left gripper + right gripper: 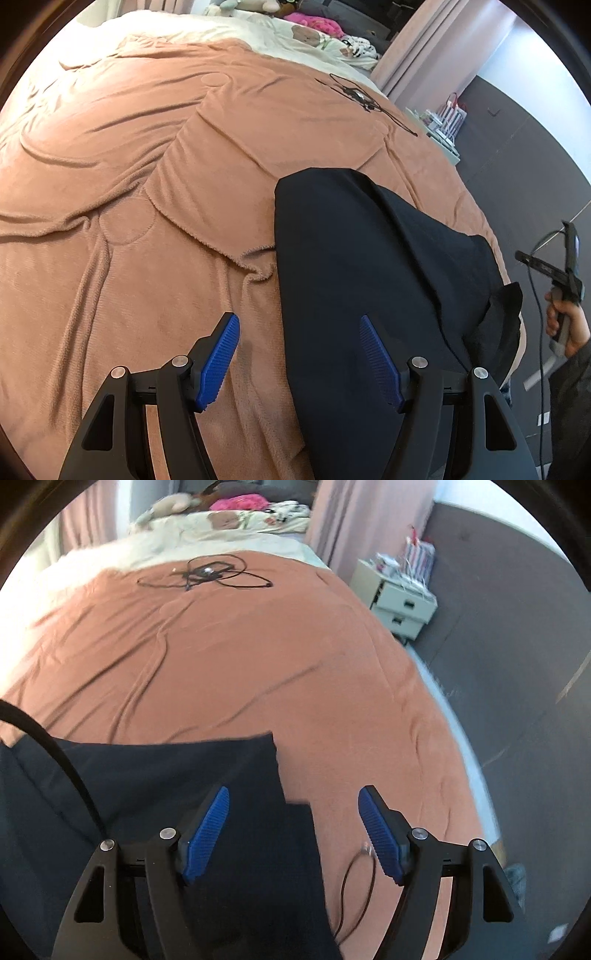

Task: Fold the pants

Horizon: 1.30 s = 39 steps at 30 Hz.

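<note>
A wide bed covered by a rumpled terracotta-brown blanket point(129, 177) fills most of both views; on it lie dark navy pants point(351, 266), near the bed's right edge and close to the cameras; in the left wrist view the pants form 1 long band whose long axis runs from the bottom of the frame up and away toward the head of the bed, ending in a straight edge partway up the blanket, while their right side drapes toward the bed's edge; in the right wrist view the pants point(147, 794) occupy the lower left, their far edge running across the frame to a corner, with a second layer stepping out below that corner; the left gripper point(299, 354) hangs above the pants' left border, its 2 blue-padded fingers spread wide apart and holding nothing, 1 over blanket and 1 over dark cloth; the right gripper point(293, 834) is likewise spread wide and holding nothing, its left finger over the pants and its right finger over bare blanket; only the left wrist view shows the person's right hand point(565, 325) gripping the other tool's handle at the far right, off the bed's side; only the right wrist view shows a pale bedside cabinet point(399, 602) with drawers against the grey wall, and a thin brown cord loop point(354, 882) on the blanket beside the pants; a tangle of black cable point(207, 574) lies farther up the blanket in both views; cream bedding and soft toys lie beyond it at the head.
</note>
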Tool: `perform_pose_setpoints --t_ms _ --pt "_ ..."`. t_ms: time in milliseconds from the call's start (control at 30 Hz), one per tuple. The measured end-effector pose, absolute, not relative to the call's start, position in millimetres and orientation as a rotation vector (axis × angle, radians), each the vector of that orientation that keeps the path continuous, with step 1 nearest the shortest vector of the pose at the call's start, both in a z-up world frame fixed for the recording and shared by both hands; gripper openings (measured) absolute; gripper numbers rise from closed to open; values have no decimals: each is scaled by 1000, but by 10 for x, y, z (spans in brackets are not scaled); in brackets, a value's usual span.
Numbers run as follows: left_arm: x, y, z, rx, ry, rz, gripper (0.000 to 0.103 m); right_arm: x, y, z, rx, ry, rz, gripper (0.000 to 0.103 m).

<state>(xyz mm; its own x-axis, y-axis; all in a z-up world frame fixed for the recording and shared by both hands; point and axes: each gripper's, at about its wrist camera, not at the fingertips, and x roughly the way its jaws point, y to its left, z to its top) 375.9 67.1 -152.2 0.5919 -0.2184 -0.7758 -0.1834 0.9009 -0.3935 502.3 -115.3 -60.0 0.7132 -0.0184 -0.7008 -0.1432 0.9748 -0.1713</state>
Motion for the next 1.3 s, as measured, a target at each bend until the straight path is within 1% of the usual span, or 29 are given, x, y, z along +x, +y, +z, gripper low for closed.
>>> perform_pose_setpoints --t_ms 167,367,467,567,733,933,967,1033,1067,1100,1133,1200,1300 --pt "3736 639 -1555 -461 953 -25 70 4661 -1546 -653 -75 803 92 71" --pt "3715 611 -1596 -454 965 -28 70 4386 -1862 -765 63 832 107 63" --pt "3700 594 -1610 -455 974 -44 66 4221 -1963 -802 135 837 109 61" --pt "3681 585 -1649 -478 990 -71 64 4056 -2055 -817 230 840 131 58" --pt "3653 578 -1723 -484 1016 -80 61 3906 -2202 -916 366 856 162 57" --pt "3647 586 -1738 -491 1020 -85 60 3887 -2356 -1001 462 868 176 56" --pt "3653 586 -1737 -490 1021 -86 60 3889 -2390 -1007 473 867 176 54" --pt "3663 570 -1734 -485 1022 -90 60 3943 -2445 -1045 492 869 150 37" --pt "3671 560 -1732 -483 1022 -92 60 3996 -2489 -1073 508 867 139 33" --pt "3676 549 -1729 -480 1022 -94 60 4042 -2501 -1099 520 864 135 24" --pt "3682 540 -1728 -478 1022 -97 60 4088 -2568 -1125 539 861 121 13" --pt "3687 526 -1730 -475 1024 -99 60 4111 -2642 -1149 565 855 96 1" --pt "3689 515 -1736 -477 1025 -110 60 4003 -2751 -1067 561 806 91 0"
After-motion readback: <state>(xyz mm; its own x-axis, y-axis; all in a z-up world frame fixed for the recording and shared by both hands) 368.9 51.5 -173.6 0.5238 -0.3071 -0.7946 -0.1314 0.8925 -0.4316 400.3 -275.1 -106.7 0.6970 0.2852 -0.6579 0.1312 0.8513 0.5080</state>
